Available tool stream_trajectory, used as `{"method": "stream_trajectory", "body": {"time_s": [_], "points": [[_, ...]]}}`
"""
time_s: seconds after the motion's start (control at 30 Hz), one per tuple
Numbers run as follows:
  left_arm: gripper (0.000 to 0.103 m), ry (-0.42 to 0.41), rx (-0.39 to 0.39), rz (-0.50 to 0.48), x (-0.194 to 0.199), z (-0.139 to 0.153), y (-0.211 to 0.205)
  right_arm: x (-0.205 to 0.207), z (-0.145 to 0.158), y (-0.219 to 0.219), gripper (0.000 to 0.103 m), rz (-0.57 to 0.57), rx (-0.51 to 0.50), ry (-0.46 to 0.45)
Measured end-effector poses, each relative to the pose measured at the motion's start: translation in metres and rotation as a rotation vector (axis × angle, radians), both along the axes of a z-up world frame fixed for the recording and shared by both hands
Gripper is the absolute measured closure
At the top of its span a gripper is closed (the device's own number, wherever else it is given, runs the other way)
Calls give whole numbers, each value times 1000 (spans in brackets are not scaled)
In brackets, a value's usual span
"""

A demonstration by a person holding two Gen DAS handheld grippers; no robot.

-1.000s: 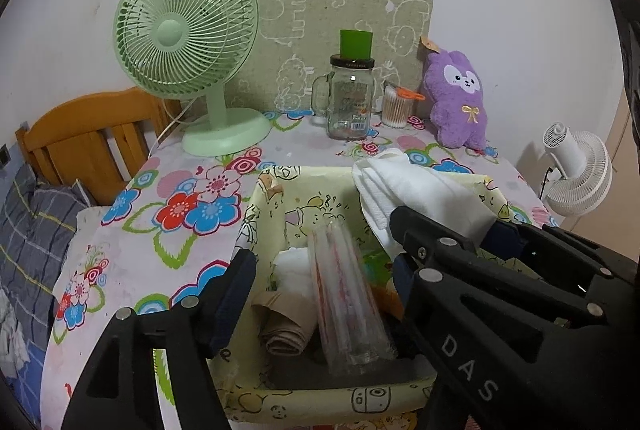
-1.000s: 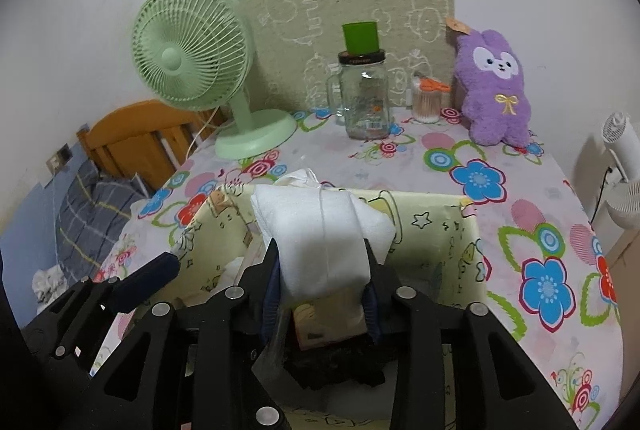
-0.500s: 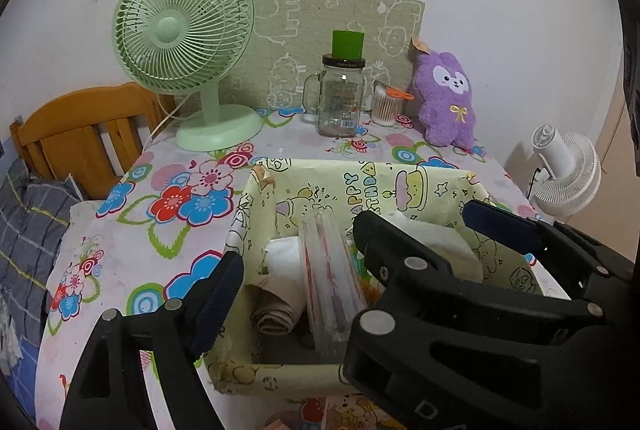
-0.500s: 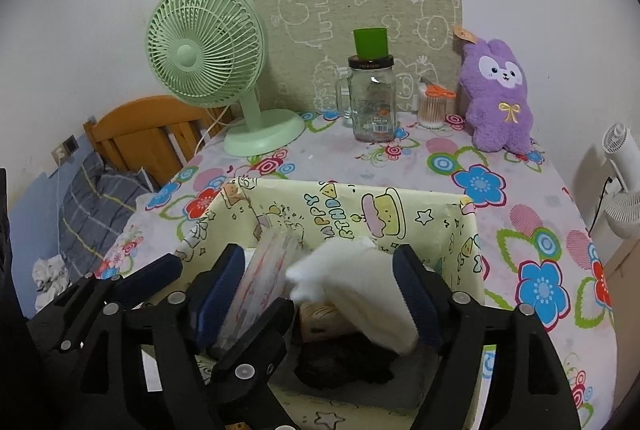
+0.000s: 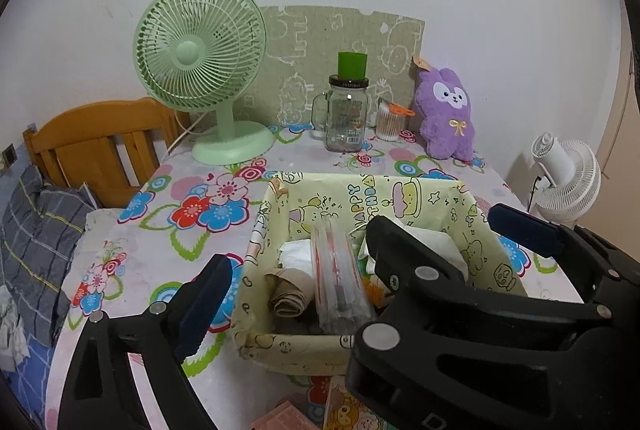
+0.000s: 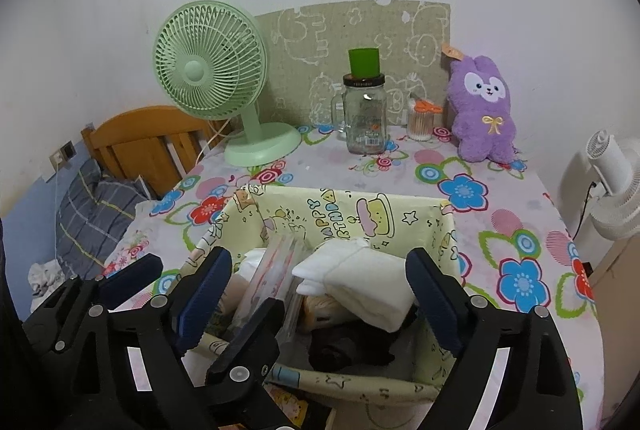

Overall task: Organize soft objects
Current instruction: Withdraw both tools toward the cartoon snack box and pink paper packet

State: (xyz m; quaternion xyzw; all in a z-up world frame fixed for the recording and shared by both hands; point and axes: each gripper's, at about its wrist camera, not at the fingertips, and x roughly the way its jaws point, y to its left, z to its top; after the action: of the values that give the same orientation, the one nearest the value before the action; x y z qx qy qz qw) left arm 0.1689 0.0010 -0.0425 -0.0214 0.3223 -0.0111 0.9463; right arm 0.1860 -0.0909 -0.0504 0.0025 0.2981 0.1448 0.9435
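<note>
A yellow cartoon-print storage box [image 6: 344,207] [image 5: 376,189] stands on the floral table. Inside lie a folded white cloth [image 6: 360,280] [image 5: 436,242], a clear plastic packet [image 5: 336,278] [image 6: 276,270], a rolled tan cloth [image 5: 286,294], a white tissue [image 5: 296,250] and a dark cloth [image 6: 348,346]. My right gripper [image 6: 318,304] is open and empty, just above the box with the white cloth lying loose between its fingers. My left gripper [image 5: 288,288] is open and empty at the box's near left corner. A purple plush rabbit [image 6: 484,109] [image 5: 446,113] sits at the back.
A green desk fan [image 5: 200,69], a glass jar with a green cup on it [image 5: 347,109], a cotton-swab pot [image 5: 389,121] and a printed board stand along the wall. A wooden headboard [image 5: 100,141] and bedding lie left. A white fan [image 5: 568,177] stands right.
My right gripper opened and let the white cloth fall into the box, then drew back. My left gripper also drew back from the box.
</note>
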Motion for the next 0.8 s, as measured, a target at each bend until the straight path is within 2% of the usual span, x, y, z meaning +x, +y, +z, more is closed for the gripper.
{"method": "stream_trajectory", "body": {"time_s": [0.3,0.8], "points": [[5,-31,-9,-3,-19,12,-3,-24,13,-4,9,-30,-17,-34],[4,-71,-9,-17,-51,26,-9,-63,28,-15,2,-56,-13,-89]]}}
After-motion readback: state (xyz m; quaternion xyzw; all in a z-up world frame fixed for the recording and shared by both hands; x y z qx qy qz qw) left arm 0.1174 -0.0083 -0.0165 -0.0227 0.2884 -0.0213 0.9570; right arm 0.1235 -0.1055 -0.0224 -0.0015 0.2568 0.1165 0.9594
